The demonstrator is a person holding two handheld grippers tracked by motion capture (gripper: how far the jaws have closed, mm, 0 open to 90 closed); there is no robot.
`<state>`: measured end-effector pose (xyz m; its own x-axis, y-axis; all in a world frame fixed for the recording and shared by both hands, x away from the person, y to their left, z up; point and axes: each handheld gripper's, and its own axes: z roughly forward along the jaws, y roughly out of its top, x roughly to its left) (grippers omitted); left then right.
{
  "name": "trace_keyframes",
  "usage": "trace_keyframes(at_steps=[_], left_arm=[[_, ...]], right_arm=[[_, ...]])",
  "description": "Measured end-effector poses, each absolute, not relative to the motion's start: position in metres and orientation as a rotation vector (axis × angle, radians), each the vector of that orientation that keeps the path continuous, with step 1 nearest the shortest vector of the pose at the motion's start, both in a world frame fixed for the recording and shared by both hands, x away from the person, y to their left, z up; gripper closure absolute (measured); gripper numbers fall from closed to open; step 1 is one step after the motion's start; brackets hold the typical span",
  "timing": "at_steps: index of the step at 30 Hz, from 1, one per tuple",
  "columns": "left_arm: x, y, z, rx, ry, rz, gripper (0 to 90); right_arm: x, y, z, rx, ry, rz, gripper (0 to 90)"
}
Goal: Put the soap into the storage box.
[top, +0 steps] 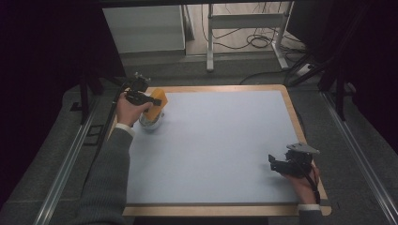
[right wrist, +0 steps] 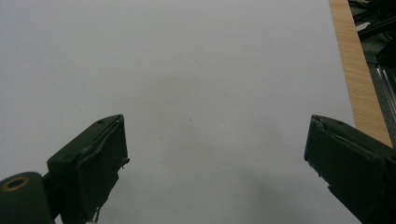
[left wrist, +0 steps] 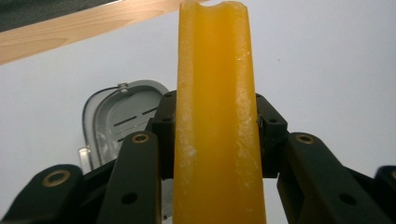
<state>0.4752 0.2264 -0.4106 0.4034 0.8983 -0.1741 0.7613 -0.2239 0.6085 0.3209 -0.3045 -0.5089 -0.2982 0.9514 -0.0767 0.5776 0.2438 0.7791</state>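
Note:
An orange-yellow block (top: pixel 157 104) stands on end between the jaws of my left gripper (top: pixel 156 101) at the far left of the table. In the left gripper view both black jaws press on the sides of the block (left wrist: pixel 217 56), so the gripper (left wrist: pixel 217 106) is shut on it. Under the block lies a pale grey plastic container (top: pixel 150 124) with a rounded lid (left wrist: pixel 116 116). My right gripper (top: pixel 273 163) rests low near the right front corner, pointing left. Its jaws stand wide open (right wrist: pixel 215 126) over bare mat, with nothing between them.
A light grey-blue mat (top: pixel 216 140) covers a wooden board whose rim (top: pixel 296 119) shows around it. Beyond the far edge are table legs and loose cables (top: pixel 256 40) on the floor. Metal rails (top: pixel 356 150) run along both sides.

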Motion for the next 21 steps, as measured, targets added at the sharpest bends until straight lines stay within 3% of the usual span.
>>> trace_keyframes(at_steps=[21], left_arm=[[0.501, 0.251, -0.444, 1.989, 1.545, 0.252, 61.0]], right_arm=[[0.321, -0.307, -0.509, 1.398, 1.960, 0.880, 6.1]])
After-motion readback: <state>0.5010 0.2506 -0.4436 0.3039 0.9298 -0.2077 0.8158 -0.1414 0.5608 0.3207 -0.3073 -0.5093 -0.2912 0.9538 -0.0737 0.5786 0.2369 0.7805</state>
